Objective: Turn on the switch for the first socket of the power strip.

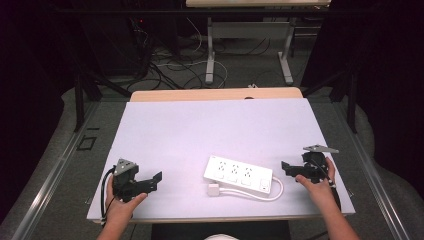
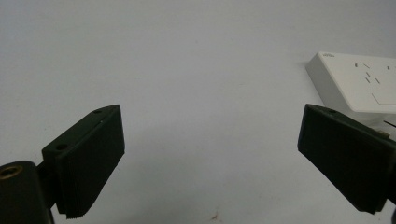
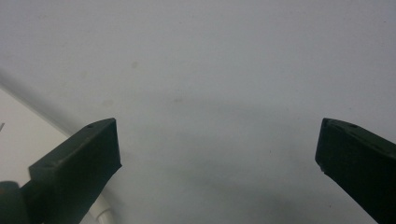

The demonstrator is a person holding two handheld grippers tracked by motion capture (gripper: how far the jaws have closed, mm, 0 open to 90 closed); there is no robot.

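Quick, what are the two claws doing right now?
Left claw: open, holding nothing.
Right claw: open, holding nothing.

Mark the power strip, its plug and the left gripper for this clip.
power strip [image 1: 238,174], high view, middle of its white top face.
plug [image 1: 213,190], high view, its white body.
left gripper [image 2: 210,163], left gripper view, midway between the fingertips.

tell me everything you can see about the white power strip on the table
The power strip is a white, seemingly plastic bar lying flat on the pale table cover, angled slightly, between the two grippers and touching neither. Its top carries three socket groups and a switch at the right end. A white cable loops from that end along the near side to a plug.
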